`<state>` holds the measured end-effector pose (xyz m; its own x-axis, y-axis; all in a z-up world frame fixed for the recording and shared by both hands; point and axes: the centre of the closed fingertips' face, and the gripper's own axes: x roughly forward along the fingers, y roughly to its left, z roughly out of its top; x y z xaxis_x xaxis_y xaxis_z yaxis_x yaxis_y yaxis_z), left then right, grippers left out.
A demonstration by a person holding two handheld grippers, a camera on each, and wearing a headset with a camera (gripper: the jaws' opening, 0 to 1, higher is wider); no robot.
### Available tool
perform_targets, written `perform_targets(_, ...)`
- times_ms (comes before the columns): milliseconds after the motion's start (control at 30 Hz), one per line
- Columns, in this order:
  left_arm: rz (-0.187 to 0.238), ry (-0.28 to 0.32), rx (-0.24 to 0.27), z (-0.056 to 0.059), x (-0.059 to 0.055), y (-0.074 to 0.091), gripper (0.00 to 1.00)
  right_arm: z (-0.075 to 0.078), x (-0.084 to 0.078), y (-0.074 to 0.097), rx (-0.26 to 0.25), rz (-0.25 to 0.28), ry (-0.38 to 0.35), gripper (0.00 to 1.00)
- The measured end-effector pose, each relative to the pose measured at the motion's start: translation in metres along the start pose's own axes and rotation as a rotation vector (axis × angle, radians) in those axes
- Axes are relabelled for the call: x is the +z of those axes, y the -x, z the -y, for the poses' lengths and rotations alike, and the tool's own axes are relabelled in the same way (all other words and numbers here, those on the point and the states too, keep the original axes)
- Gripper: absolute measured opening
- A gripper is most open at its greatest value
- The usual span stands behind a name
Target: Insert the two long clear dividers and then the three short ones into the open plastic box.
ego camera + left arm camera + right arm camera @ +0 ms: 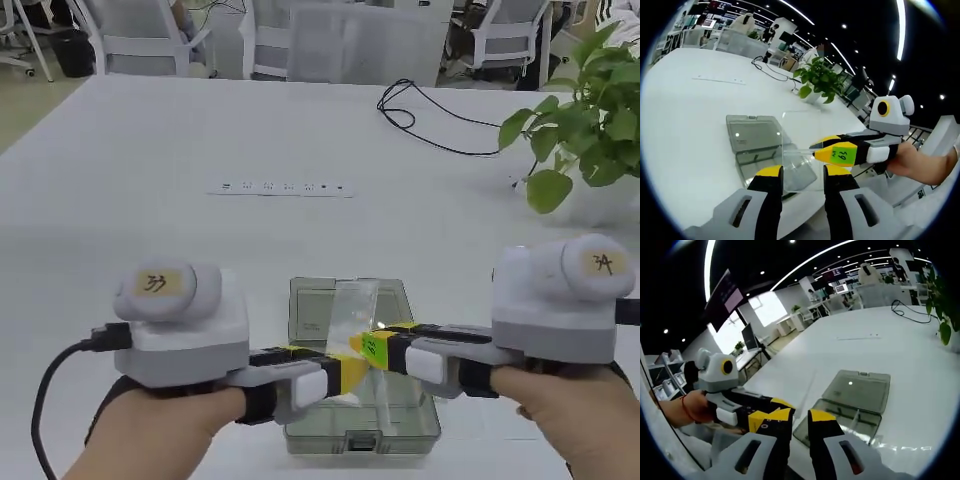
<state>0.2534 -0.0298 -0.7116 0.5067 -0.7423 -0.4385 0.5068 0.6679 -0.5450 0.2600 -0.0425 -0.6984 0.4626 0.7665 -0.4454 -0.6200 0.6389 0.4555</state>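
The open smoky-clear plastic box point(405, 425) lies at the table's near edge, its lid point(315, 310) folded back flat. Over the box a clear divider point(355, 305) stands upright. My right gripper point(372, 345) is shut on it from the right; in the right gripper view point(800, 420) the sheet runs edge-on between the narrow jaws. My left gripper point(350, 372) comes in from the left, just under the sheet. In the left gripper view point(802, 175) its jaws stand apart, open, and the divider point(800, 145) faces me broadside above them. The right gripper point(830, 152) pinches the sheet's edge there.
A white power strip point(280, 187) lies mid-table. A black cable point(420, 110) loops at the back right. A potted plant point(580, 130) stands at the right edge. Chairs line the far side. Bare white table surrounds the box point(840, 422).
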Motion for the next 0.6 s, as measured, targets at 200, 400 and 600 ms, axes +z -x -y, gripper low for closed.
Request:
perform_targets(200, -0.004, -0.022, 0.011, -0.0022, -0.0004, -0.0002, 0.3, -0.0018, -0.0015, -0.0022, -0.015, 0.004, -0.034, 0.08)
perform_targets(400, -0.014, -0.048, 0.011, -0.0022, -0.0024, -0.0011, 0.3, -0.0019, -0.0012, -0.0041, -0.038, 0.012, -0.064, 0.07)
perform_targets(600, -0.012, -0.054, 0.002, -0.0017, -0.002, -0.0005, 0.32, -0.0009, 0.0001, -0.0053, -0.039, 0.01, -0.078, 0.07)
